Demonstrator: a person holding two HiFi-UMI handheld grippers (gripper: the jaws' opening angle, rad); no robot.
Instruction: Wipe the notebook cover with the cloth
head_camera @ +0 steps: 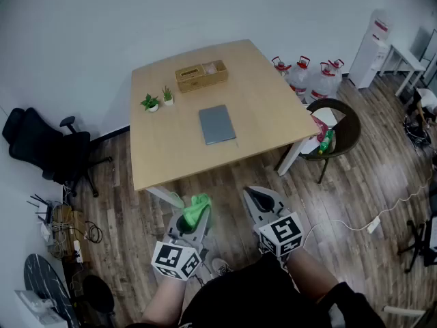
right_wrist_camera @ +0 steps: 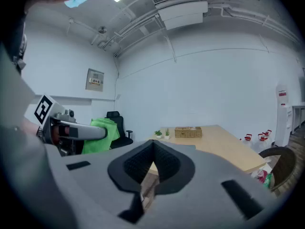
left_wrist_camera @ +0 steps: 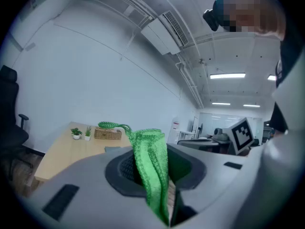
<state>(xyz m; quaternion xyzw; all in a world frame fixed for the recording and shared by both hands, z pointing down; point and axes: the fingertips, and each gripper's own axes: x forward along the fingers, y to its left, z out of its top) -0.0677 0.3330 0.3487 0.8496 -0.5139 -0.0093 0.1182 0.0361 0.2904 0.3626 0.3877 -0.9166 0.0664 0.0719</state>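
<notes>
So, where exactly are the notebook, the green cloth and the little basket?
notebook [head_camera: 217, 124], head view, middle of its grey cover.
green cloth [left_wrist_camera: 151, 166], left gripper view, middle of the bunched fold.
basket [head_camera: 201, 82], head view, its front wall.

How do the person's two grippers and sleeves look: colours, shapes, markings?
The left gripper and the right gripper are light grey, tapering to a point, with black ribbed pads inside. Each carries a white cube with black square markers. The person wears a black top.
</notes>
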